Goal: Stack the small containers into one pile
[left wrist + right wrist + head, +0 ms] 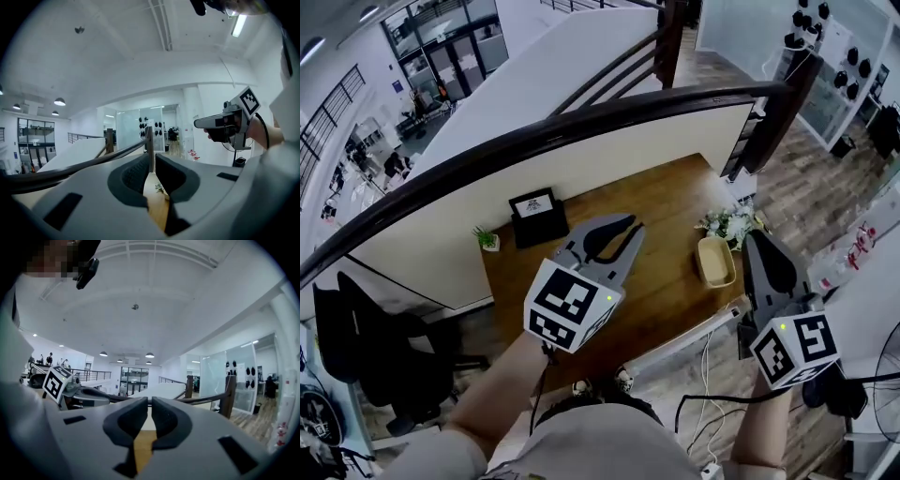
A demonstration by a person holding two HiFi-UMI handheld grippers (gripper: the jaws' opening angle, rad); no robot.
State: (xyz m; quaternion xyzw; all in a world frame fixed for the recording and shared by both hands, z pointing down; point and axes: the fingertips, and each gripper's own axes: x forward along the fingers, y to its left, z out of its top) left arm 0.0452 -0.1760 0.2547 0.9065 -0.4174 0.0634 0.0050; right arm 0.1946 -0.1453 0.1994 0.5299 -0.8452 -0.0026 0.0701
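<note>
Container [715, 262] below-left of right gripper [757, 242]

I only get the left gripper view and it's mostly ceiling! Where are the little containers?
Observer: The head view shows a tan container on the wooden table, near its right edge.
Operator: Is it all one pile?
Observer: It looks like one item, but I cannot count layers. A small flower plant stands right behind it.
Operator: Is the other gripper carrying anything?
Observer: No. The right gripper view shows the right gripper with its fingers together and nothing between them.
</note>
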